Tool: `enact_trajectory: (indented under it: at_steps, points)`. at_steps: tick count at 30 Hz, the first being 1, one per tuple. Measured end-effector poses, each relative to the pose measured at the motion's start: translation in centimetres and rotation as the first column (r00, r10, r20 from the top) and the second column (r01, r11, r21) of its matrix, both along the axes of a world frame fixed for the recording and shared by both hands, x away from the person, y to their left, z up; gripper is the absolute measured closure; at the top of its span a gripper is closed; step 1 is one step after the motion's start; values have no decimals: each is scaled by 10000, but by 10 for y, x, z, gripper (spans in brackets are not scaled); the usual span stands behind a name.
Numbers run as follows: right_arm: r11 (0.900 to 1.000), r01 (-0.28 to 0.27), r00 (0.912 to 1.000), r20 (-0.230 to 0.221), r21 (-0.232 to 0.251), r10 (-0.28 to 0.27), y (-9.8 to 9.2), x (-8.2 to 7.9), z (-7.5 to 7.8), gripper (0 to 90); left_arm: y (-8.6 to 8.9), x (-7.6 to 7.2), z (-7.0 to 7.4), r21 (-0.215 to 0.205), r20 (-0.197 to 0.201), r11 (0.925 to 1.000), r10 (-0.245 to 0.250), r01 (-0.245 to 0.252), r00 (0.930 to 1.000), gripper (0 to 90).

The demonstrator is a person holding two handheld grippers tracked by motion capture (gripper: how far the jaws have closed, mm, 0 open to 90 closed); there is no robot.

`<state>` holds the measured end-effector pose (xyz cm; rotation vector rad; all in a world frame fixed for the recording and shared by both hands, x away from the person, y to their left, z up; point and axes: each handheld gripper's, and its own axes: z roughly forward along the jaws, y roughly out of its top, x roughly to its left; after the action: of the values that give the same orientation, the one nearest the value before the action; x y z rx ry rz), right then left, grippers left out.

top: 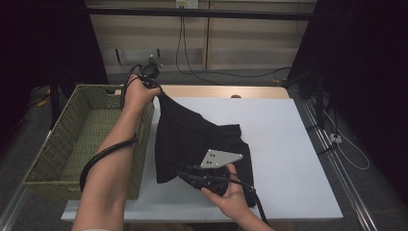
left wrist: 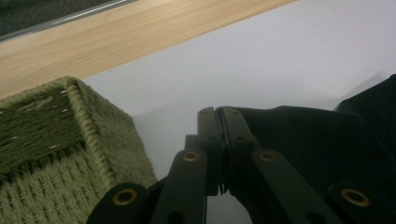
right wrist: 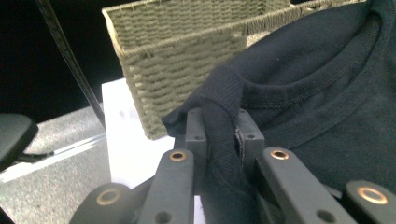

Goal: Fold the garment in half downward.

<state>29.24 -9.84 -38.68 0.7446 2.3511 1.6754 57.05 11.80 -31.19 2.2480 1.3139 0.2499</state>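
A black garment (top: 192, 139) lies partly lifted over the white table top (top: 284, 139). My left gripper (top: 155, 89) is at the garment's far corner beside the basket, its jaws pressed together on an edge of the black cloth (left wrist: 299, 135), pinched at the left gripper (left wrist: 218, 116). My right gripper (top: 185, 174) is at the garment's near edge, under a grey three-cornered plate (top: 219, 159). In the right gripper view a thick ribbed fold of the garment (right wrist: 224, 107) is clamped in the right gripper (right wrist: 220, 126). The cloth hangs stretched between the two grippers.
A green woven basket (top: 82, 139) stands at the table's left, right beside the left gripper, with its corner (left wrist: 70, 121) close to the jaws. A wooden strip (top: 226, 91) runs along the table's far edge. Cables (top: 346, 149) lie on the floor at the right.
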Motion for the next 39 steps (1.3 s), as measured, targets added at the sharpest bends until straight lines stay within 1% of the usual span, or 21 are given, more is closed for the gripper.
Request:
enact_trajectory:
  at_steps: [5, 11, 14, 16, 19, 20, 21, 24, 26, 27, 28, 30, 34, 37, 39]
  points:
    - [9999, 4, 9999, 132, 122, -6, 3, 0, 5, 798, 4, 1, 3, -42, 7, 10000, 41, -41, 10000, 878]
    - [10000, 26, 9998, 216, 51, -27, 6, 0, 6, 798, 7, 3, 7, 9, 57, 10000, -11, 11, 10000, 878]
    - [10000, 44, 9996, 288, 35, -45, 8, 1, 7, 798, 9, 4, 10, -37, 45, 10000, -33, 33, 10000, 878]
    - [10000, 64, 9995, 320, 5, -64, 10, 1, 8, 797, 9, 4, 13, -97, -7, 9999, 54, -54, 10000, 878]
    - [10000, 29, 9994, 335, -5, -28, 12, 2, 9, 798, 12, 5, 15, -25, -58, 10000, -8, 8, 10000, 878]
    - [10000, 11, 9994, 359, -33, -10, 13, 2, 9, 797, 13, 5, 15, -55, -103, 10000, 69, -70, 9999, 878]
    - [10000, 5, 9994, 356, -28, -4, 14, 2, 9, 798, 14, 5, 15, -51, -65, 10000, 37, -37, 10000, 878]
    - [10000, -6, 9995, 324, 1, 6, 16, 3, 9, 797, 17, 6, 16, -74, -133, 10000, 10, -11, 9999, 878]
    - [10000, -26, 9995, 317, 6, 26, 17, 3, 9, 797, 17, 5, 17, -139, -164, 9998, 115, -117, 9998, 878]
    - [10000, -29, 9994, 336, -1, 29, 17, 3, 10, 797, 19, 5, 17, -75, -153, 9999, 85, -86, 9998, 878]
    - [10000, -53, 9992, 394, -53, 55, 19, 3, 12, 797, 20, 5, 18, -162, -139, 9998, 141, -143, 9998, 878]
    - [10000, -55, 9990, 440, -58, 57, 19, 3, 13, 797, 23, 5, 20, -216, -179, 9998, 49, -53, 9998, 878]
    - [10000, -10, 9992, 392, -54, 13, 22, 3, 13, 797, 25, 7, 23, -241, -274, 9997, 77, -83, 9996, 878]
    - [9999, 0, 9992, 402, -118, 5, 24, 4, 14, 797, 26, 8, 22, -209, -277, 9998, 35, -41, 9996, 878]
    - [9999, 17, 9992, 408, -131, -12, 24, 4, 14, 797, 27, 9, 23, -269, -285, 9996, 75, -83, 9996, 878]
